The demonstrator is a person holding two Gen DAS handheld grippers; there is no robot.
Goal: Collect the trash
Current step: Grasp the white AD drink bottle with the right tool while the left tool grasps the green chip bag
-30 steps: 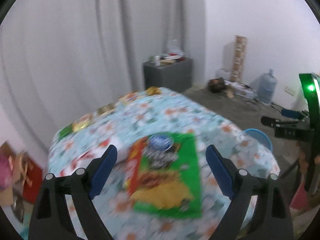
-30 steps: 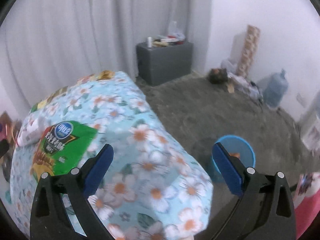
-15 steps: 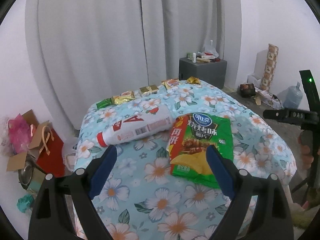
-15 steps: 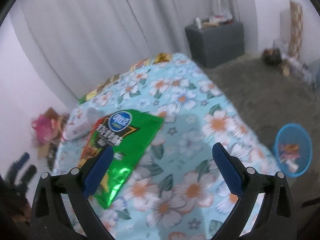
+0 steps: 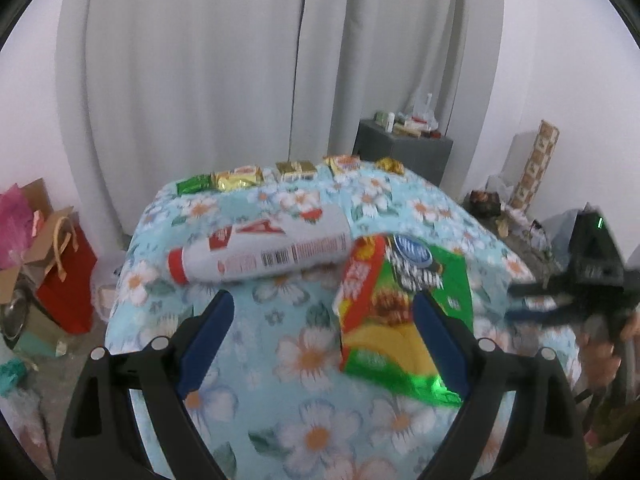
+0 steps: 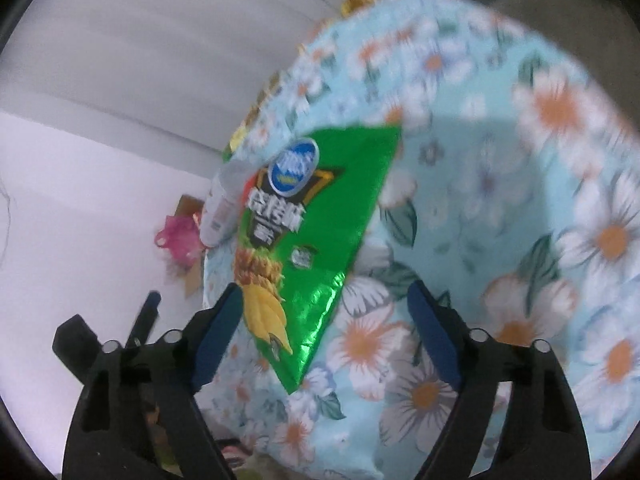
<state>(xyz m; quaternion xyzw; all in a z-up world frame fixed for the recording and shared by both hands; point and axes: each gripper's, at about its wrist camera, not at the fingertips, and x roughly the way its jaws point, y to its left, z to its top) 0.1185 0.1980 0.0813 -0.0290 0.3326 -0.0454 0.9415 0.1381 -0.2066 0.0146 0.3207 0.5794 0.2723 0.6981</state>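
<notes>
A green chip bag (image 5: 404, 312) lies flat on the floral tablecloth (image 5: 280, 360). A white bottle (image 5: 260, 252) with a red cap lies on its side to the bag's left. My left gripper (image 5: 322, 340) is open, above the cloth, its right finger over the bag's edge. My right gripper (image 6: 324, 336) is open and hovers over the near end of the chip bag (image 6: 316, 232). The bottle (image 6: 222, 204) shows past the bag. Several small gold and green wrappers (image 5: 240, 180) line the table's far edge.
A red paper bag (image 5: 64, 276) and boxes stand on the floor at the left. A grey cabinet (image 5: 404, 152) stands by the curtain. The other gripper's body (image 5: 580, 296) shows at the right of the left wrist view.
Both grippers have moved closer to the table. The right gripper has swung left and tilted over the chip bag; the blue bin has left its view. Both stay open.
</notes>
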